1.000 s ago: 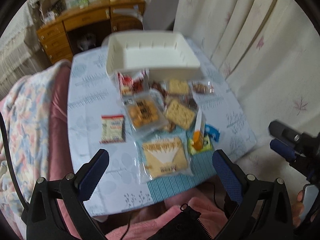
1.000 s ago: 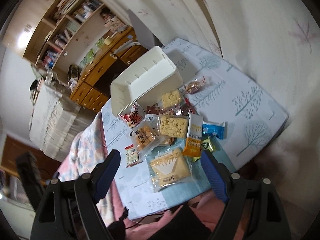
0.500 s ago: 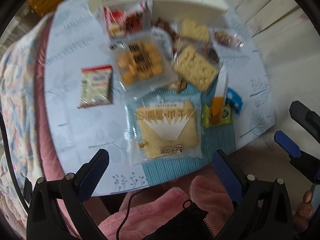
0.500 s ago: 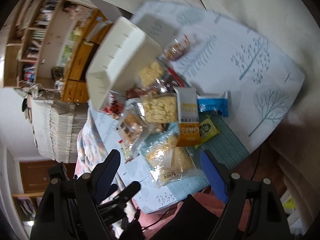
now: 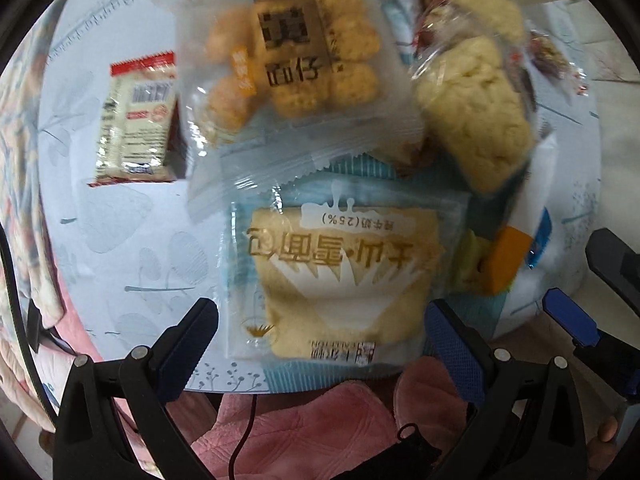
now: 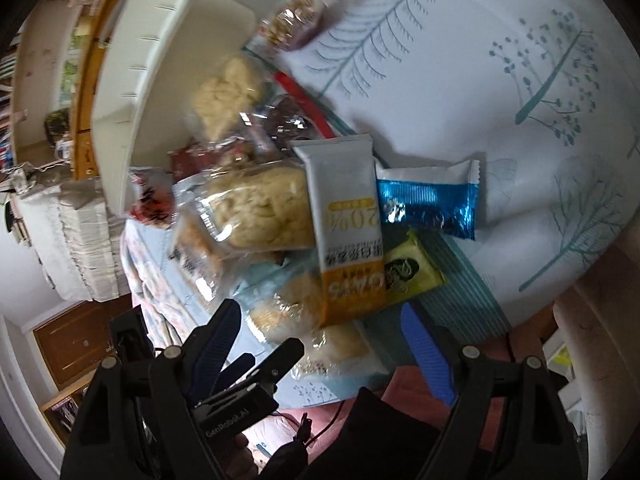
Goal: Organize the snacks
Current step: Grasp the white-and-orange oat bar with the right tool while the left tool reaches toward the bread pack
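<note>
In the left wrist view, the left hand-held gripper (image 5: 320, 344) is held wide open and empty, straddling the pale-blue plastic-wrapped square bread packet (image 5: 344, 284) at the table's (image 5: 132, 248) near edge, seemingly for a grasp.

In the right wrist view, the right hand-held gripper (image 6: 320, 340) is likewise spread and empty above the white-and-orange foil snack bar (image 6: 348, 232); the white plastic bin (image 6: 144, 80) is placed at the far edge, presumably for receiving snacks.

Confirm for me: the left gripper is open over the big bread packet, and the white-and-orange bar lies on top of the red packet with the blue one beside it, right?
Not quite. In the right wrist view the white-and-orange bar lies over a yellow-green packet, not a red one. The blue packet is beside it, and the left gripper is open over the bread packet.
</note>
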Tool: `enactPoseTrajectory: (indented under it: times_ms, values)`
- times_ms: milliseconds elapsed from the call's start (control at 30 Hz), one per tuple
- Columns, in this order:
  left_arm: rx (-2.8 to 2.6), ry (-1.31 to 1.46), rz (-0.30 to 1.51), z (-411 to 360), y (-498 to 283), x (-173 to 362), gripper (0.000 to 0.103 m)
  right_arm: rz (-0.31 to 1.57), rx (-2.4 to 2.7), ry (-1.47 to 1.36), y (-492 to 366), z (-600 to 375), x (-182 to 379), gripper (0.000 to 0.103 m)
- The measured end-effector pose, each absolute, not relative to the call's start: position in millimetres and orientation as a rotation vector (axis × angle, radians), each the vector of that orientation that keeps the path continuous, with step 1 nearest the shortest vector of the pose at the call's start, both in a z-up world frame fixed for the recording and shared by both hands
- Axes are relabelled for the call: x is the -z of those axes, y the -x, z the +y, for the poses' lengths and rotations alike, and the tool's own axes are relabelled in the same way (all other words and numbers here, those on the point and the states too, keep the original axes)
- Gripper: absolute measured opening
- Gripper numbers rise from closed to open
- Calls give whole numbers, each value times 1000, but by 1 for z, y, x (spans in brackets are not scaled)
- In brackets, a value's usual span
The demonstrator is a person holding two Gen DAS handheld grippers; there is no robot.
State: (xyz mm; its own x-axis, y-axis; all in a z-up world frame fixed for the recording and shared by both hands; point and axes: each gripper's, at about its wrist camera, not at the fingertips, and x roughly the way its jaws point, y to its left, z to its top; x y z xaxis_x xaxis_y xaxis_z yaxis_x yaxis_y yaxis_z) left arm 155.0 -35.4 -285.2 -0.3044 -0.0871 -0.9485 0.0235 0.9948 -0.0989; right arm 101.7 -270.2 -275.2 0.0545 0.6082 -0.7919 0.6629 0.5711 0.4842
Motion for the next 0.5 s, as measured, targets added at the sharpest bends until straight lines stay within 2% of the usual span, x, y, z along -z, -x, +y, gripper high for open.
enactPoseTrajectory:
  times_ms: [300,367,500]
  values:
    - [55,36,1942,-39,-159,327,103,1719,65,-1047,-123,-266,302,82]
    - [50,40,1943,-41,-161,332,103,1732,66,-1040,-127,-265,307,76]
    - [39,55,1937,-40,-164,340,103,1765,73,-1012,-136,-265,314,70]
